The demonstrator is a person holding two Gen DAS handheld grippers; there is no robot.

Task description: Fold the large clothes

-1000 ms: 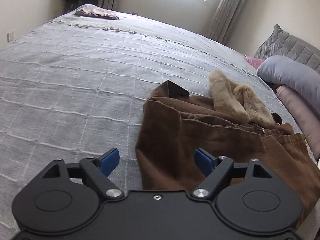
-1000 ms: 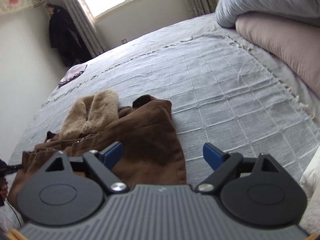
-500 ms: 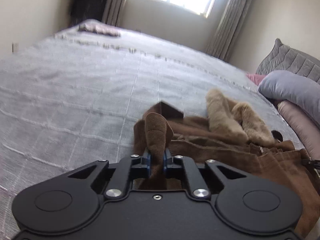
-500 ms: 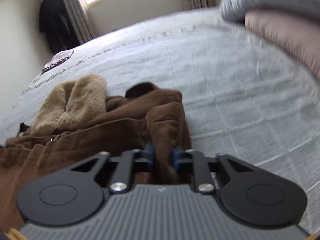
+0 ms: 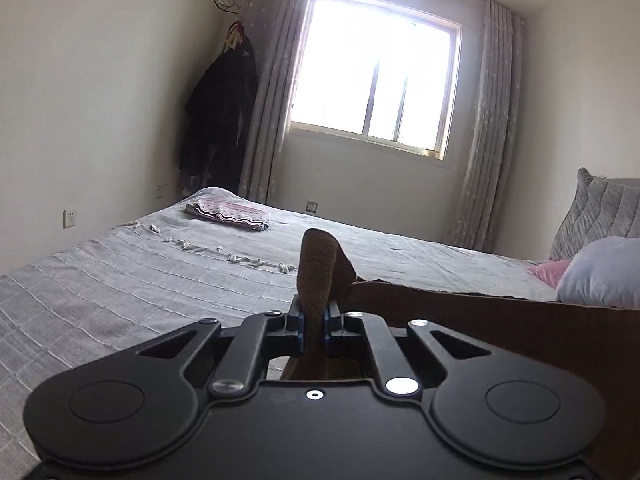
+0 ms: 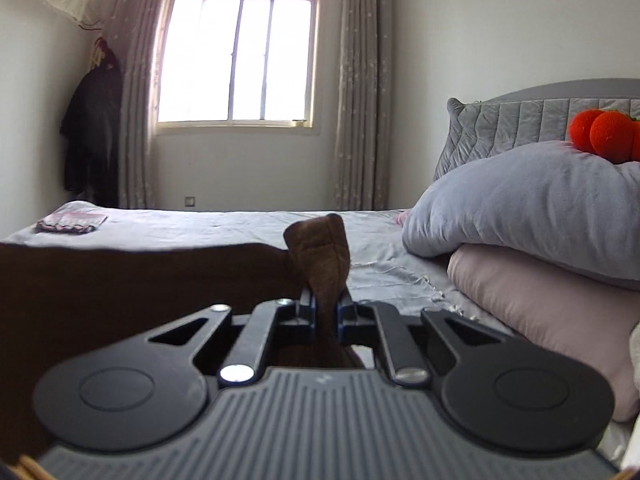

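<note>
A: Two corners of the brown coat (image 5: 500, 320) are pinched, one in each tool. The left hand-held gripper (image 5: 314, 326) has its blue pads (image 5: 298, 330) pressed tight on a bunched fold of the fabric, which sticks up past the tips.

B: And the right hand-held gripper (image 6: 326, 316)?

A: Same there. Its jaws are clamped on another brown fold that stands up between them. In both views the edge of the coat runs taut toward the other tool, out of frame, above the bed (image 5: 120, 280).

B: So the coat is off the grey bedspread?

A: The held edge is; the lower part is hidden behind the tools, so I cannot tell whether it touches.

B: What else is around?

A: A folded pink cloth (image 5: 228, 216) lies at the far corner of the bed. A grey pillow (image 6: 528, 204) sits on a pink one (image 6: 552, 308) to the right, with orange plush balls (image 6: 604, 140) on top. A dark garment (image 6: 92, 136) hangs beside the window curtain (image 6: 136, 92).
</note>
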